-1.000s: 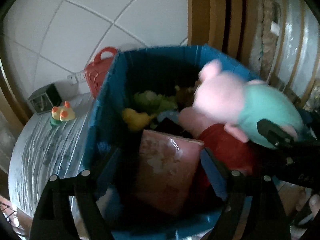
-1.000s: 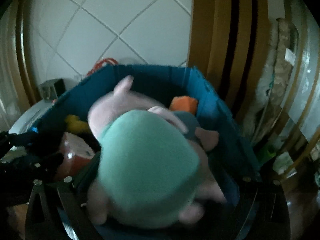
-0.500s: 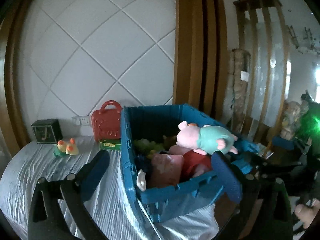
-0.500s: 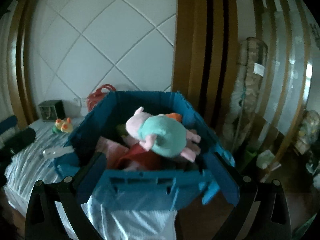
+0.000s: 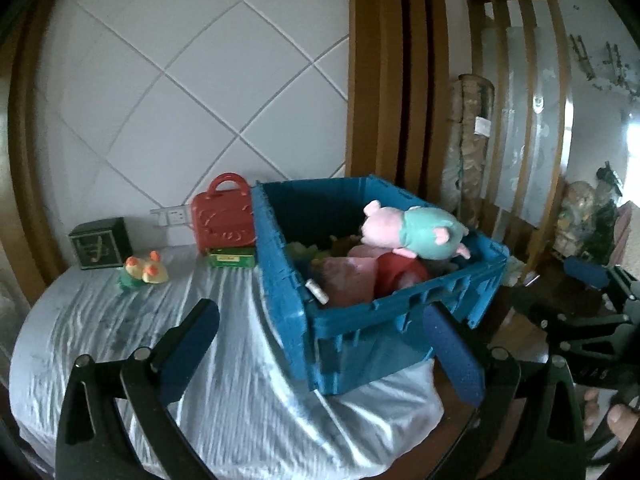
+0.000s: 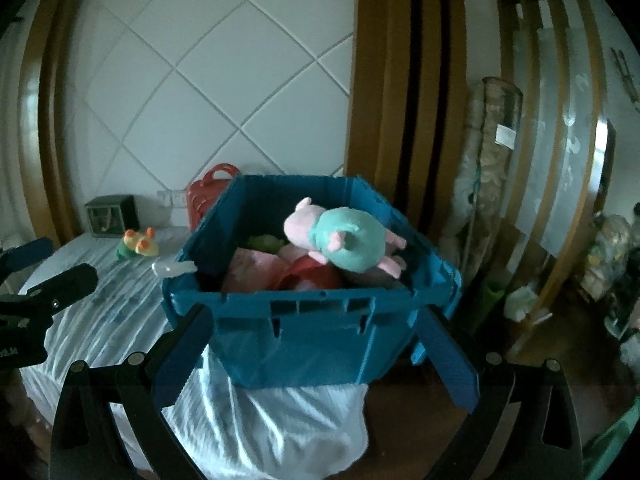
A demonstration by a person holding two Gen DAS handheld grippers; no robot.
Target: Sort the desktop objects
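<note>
A blue crate [image 5: 384, 316] [image 6: 304, 320] stands on the right end of a table with a pale cloth [image 5: 132, 344]. A pink pig plush in a teal shirt [image 5: 416, 232] [image 6: 340, 240] lies on top of other items in the crate. My left gripper [image 5: 320, 340] is open and empty, in front of the crate's near left corner. My right gripper [image 6: 316, 344] is open and empty, in front of the crate's near wall. It also shows at the right edge of the left wrist view [image 5: 588, 300].
On the cloth behind the crate stand a red toy case [image 5: 224, 216] on a green box [image 5: 232, 258], a small duck toy [image 5: 144, 272] [image 6: 138, 244] and a dark cube box [image 5: 100, 242]. Wooden frames and clutter fill the right side.
Both grippers have pulled back from over the crate. The right gripper let go of the pig plush, which now lies on top of the crate's contents.
</note>
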